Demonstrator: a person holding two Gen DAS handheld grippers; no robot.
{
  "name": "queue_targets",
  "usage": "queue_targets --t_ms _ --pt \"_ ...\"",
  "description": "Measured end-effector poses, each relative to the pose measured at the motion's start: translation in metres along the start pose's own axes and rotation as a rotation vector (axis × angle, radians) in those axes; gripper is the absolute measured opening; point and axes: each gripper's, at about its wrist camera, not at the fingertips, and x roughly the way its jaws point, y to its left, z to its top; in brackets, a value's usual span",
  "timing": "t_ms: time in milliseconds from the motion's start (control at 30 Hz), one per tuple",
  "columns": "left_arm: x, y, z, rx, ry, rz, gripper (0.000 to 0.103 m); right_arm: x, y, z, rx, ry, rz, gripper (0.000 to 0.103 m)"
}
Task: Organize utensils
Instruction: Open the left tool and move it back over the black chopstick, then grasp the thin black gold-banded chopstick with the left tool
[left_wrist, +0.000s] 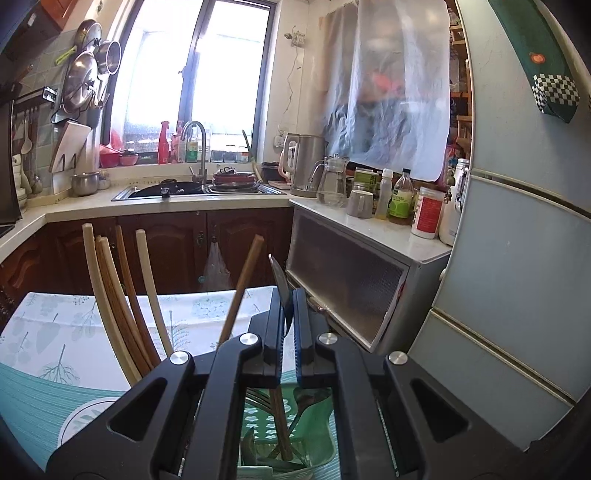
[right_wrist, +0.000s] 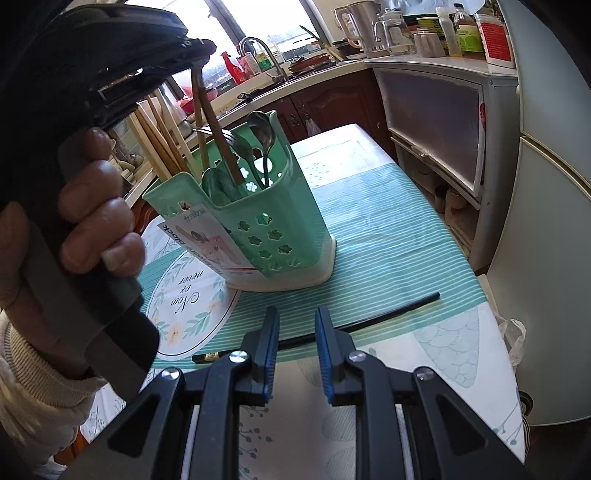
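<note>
A green plastic utensil holder (right_wrist: 273, 221) stands on the table, with spoons, a fork and several chopsticks in it. My left gripper (left_wrist: 290, 317) is directly above the holder (left_wrist: 317, 421) and is shut on a thin dark utensil handle (left_wrist: 279, 280) that sticks up between the pads. In the right wrist view the left gripper's body (right_wrist: 110, 74) hangs over the holder, held by a hand. My right gripper (right_wrist: 295, 325) is open and empty, just above a black chopstick (right_wrist: 388, 314) that lies on the tablecloth in front of the holder.
The table has a teal striped cloth (right_wrist: 388, 240). A low cabinet (right_wrist: 436, 122) and a fridge (right_wrist: 546, 221) stand to the right. A counter with a sink (left_wrist: 192, 190), a kettle and bottles runs along the back.
</note>
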Motion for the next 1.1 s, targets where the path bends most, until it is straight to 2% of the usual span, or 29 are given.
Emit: queue_targets --t_ms 167,267,300,367,433,500,733,833,1000,1100 --pt "0.009 0.008 -0.021 0.007 0.043 -0.014 0.002 0.003 -0.002 -0.001 0.007 0.009 -0.003 0.019" --pt "0.013 0.016 -0.034 0.004 0.102 -0.025 0.003 0.005 -0.004 -0.002 0.008 0.014 -0.006 0.019" --pt "0.014 0.018 -0.036 -0.002 0.123 -0.027 0.006 0.005 -0.003 -0.002 0.008 0.015 -0.007 0.019" --pt "0.014 0.023 -0.040 -0.015 0.144 -0.033 0.017 0.007 -0.003 -0.002 0.006 0.019 -0.009 0.019" --pt "0.009 0.028 -0.041 -0.025 0.134 -0.031 0.052 0.007 -0.002 -0.002 0.003 0.019 -0.009 0.019" --pt "-0.001 0.031 -0.039 -0.033 0.110 -0.021 0.058 0.007 -0.001 -0.002 -0.002 0.018 -0.008 0.019" --pt "-0.034 0.046 -0.031 -0.025 0.141 0.003 0.058 0.007 0.002 -0.002 -0.004 0.019 -0.010 0.020" --pt "-0.053 0.050 -0.033 0.021 0.179 0.001 0.058 0.003 -0.001 -0.001 0.010 0.015 -0.009 0.020" --pt "-0.073 0.045 -0.050 0.130 0.309 -0.047 0.058 -0.007 -0.014 0.002 0.051 -0.002 -0.037 0.020" --pt "-0.076 0.036 -0.068 0.213 0.438 -0.108 0.058 -0.012 -0.026 0.001 0.100 0.003 -0.046 0.020"
